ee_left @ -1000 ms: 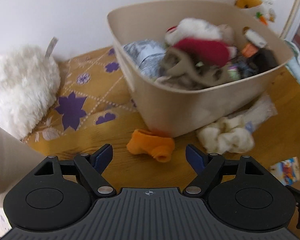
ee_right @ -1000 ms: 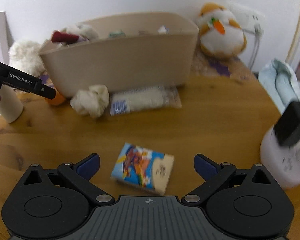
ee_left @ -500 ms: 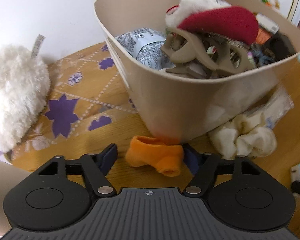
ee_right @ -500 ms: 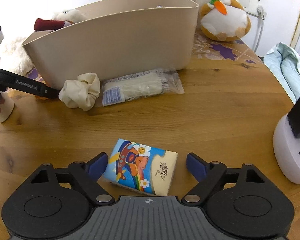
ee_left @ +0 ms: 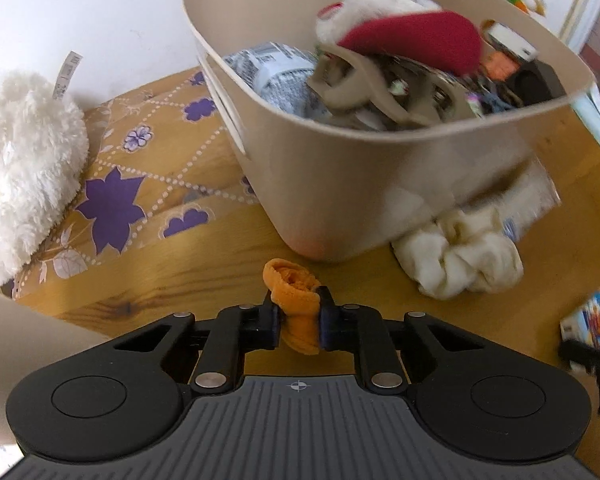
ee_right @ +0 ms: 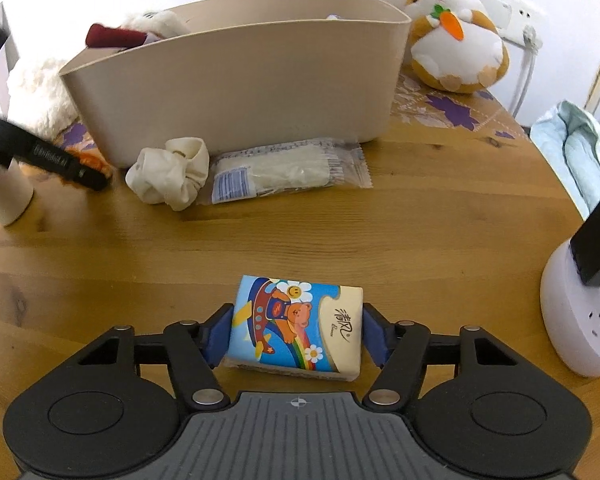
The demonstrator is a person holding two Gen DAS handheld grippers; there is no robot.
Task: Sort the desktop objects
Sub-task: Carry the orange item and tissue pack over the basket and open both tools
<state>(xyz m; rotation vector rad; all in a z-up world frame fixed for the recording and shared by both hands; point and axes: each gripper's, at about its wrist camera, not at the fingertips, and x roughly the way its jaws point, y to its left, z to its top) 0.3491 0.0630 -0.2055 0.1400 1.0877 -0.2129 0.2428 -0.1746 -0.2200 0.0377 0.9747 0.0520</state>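
Observation:
A small orange cloth piece (ee_left: 296,304) lies on the wooden table just in front of the beige bin (ee_left: 340,184). My left gripper (ee_left: 296,320) is closing, and its pads squeeze the orange piece between them. In the right wrist view a cartoon-printed tissue pack (ee_right: 296,324) lies flat on the table. My right gripper (ee_right: 296,336) is closing on it, with a blue pad against each short side. The bin (ee_right: 236,92) is piled with a red and white plush, a beige hair claw and packets.
A cream scrunchie (ee_right: 172,172) and a clear plastic packet (ee_right: 284,168) lie against the bin's front. A white fluffy plush (ee_left: 20,176) sits on a purple-flowered mat (ee_left: 140,184). A hamster plush (ee_right: 456,40) stands at the back right, a white power socket (ee_right: 576,320) at the right, and a white cup (ee_right: 8,196) at the left.
Both grippers went from wide open to closed. The left closed on the orange piece after moving nearer the bin, and the right closed on the tissue pack.

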